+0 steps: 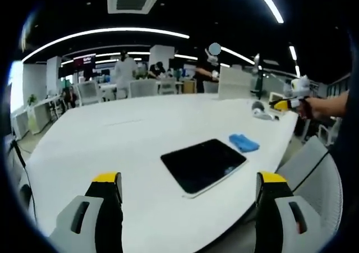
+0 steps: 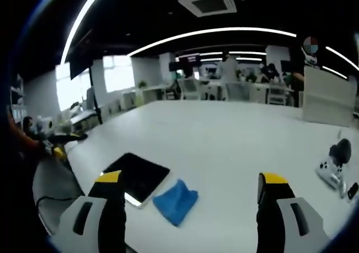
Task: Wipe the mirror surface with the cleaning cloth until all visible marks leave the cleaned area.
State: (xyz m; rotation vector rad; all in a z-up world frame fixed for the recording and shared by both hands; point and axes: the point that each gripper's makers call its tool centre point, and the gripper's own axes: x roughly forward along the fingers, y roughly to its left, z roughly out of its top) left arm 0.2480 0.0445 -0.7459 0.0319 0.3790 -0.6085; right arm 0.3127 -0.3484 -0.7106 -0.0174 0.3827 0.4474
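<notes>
A dark rectangular mirror (image 1: 203, 165) lies flat on the white table (image 1: 129, 135), close to its near edge. Just beyond the mirror's far right corner sits a crumpled blue cleaning cloth (image 1: 243, 142), a small gap away from it. My left gripper (image 1: 189, 180) hovers open above the table in front of the mirror, holding nothing. In the right gripper view the mirror (image 2: 134, 176) and the cloth (image 2: 175, 200) lie side by side between my jaws, and my right gripper (image 2: 190, 178) is open and empty above them. Each gripper also appears at the edge of the other's view, held by a hand.
A white and grey device (image 2: 332, 166) rests on the table to the right, seen too as a device (image 1: 262, 111) at the far edge. A white panel (image 2: 328, 96) stands at the back. A grey chair (image 1: 311, 171) sits by the table edge. People stand in the background.
</notes>
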